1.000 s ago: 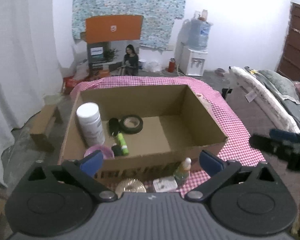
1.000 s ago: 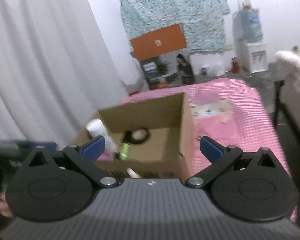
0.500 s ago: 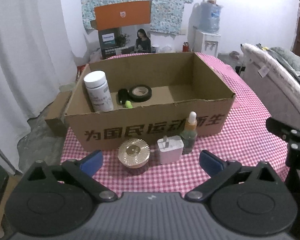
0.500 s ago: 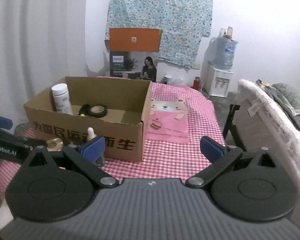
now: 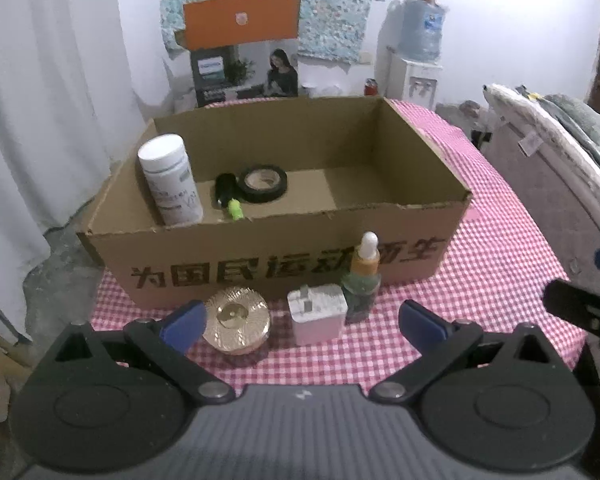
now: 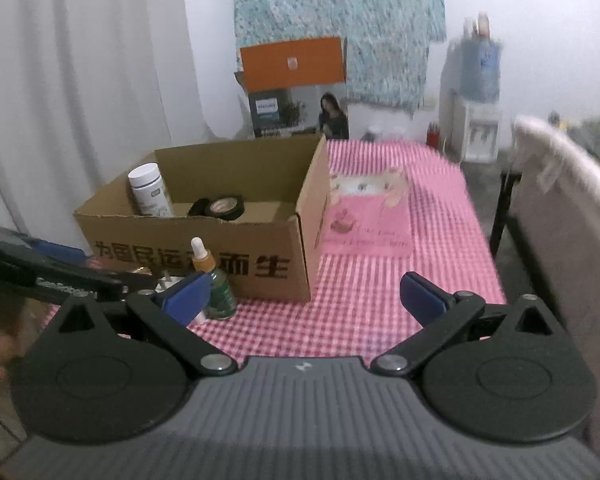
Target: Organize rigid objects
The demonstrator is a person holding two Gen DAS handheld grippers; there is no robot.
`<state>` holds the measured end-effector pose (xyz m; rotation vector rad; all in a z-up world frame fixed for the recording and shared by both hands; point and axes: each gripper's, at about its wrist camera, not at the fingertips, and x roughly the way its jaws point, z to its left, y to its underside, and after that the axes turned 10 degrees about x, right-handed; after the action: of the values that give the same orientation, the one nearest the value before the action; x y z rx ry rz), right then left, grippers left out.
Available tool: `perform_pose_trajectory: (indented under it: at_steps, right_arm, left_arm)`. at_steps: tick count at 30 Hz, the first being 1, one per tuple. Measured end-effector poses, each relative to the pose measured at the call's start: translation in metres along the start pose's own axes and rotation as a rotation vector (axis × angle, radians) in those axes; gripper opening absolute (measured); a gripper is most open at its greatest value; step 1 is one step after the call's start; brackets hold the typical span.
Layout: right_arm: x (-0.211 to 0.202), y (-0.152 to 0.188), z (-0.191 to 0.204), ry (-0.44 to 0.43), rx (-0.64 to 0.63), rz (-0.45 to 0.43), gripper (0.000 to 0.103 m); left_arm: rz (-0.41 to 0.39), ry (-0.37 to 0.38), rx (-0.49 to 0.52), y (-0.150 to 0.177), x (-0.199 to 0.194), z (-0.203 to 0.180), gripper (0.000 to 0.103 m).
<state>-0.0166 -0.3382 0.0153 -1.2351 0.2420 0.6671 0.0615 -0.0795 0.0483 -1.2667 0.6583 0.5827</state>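
Note:
An open cardboard box [image 5: 284, 256] [image 6: 260, 264] sits on the pink checked tablecloth [image 5: 480, 280]. Inside stand a white bottle [image 5: 170, 178] [image 6: 150, 190], a black tape roll [image 5: 263, 182] [image 6: 222, 206] and a small black and green item [image 5: 230, 200]. In front of the box stand a gold-lidded jar [image 5: 236, 320], a white plug adapter [image 5: 318, 314] and a green dropper bottle [image 5: 362, 284] [image 6: 214, 280]. My left gripper [image 5: 300, 320] is open just short of these three. My right gripper [image 6: 304, 296] is open over the cloth, right of the dropper bottle.
A padded chair or sofa [image 5: 560, 184] [image 6: 560, 208] stands right of the table. A white curtain [image 5: 52, 100] hangs at left. An orange-topped carton [image 5: 244, 60], a water dispenser [image 5: 416, 60] and floor clutter lie beyond. The other gripper shows at each view's edge.
The left gripper dropped from above the box to table level in front of it, facing the three items. The right gripper swung round and moved in toward the box's right front corner.

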Motion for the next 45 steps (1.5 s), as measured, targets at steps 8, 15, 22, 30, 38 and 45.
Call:
perform_pose_trajectory:
  at_steps: [8, 15, 22, 30, 38, 45]
  right_arm:
    - [-0.008, -0.002, 0.010, -0.022, -0.030, -0.018, 0.102]
    - [-0.018, 0.009, 0.033, -0.115, 0.028, -0.039, 0.102]
    - [-0.002, 0.016, 0.062, -0.228, 0.091, 0.024, 0.102]
    - [0.058, 0.025, 0.098, -0.322, 0.176, 0.211, 0.100]
    - [0.111, 0.031, 0.107, -0.324, 0.290, 0.328, 0.073]
    - [0.143, 0.038, 0.105, -0.314, 0.379, 0.393, 0.051]
  left_arm:
    - [-0.061, -0.029, -0.032, 0.020, -0.015, 0.006, 0.103]
    - [-0.115, -0.066, 0.056, 0.041, -0.027, 0.010, 0.103]
    - [-0.141, 0.026, 0.060, 0.065, -0.017, 0.035, 0.103]
    - [-0.123, 0.054, 0.083, 0.077, 0.015, 0.058, 0.099]
    - [-0.091, 0.112, 0.095, 0.070, 0.046, 0.070, 0.080]
    - [-0.055, 0.152, 0.099, 0.063, 0.069, 0.075, 0.070]
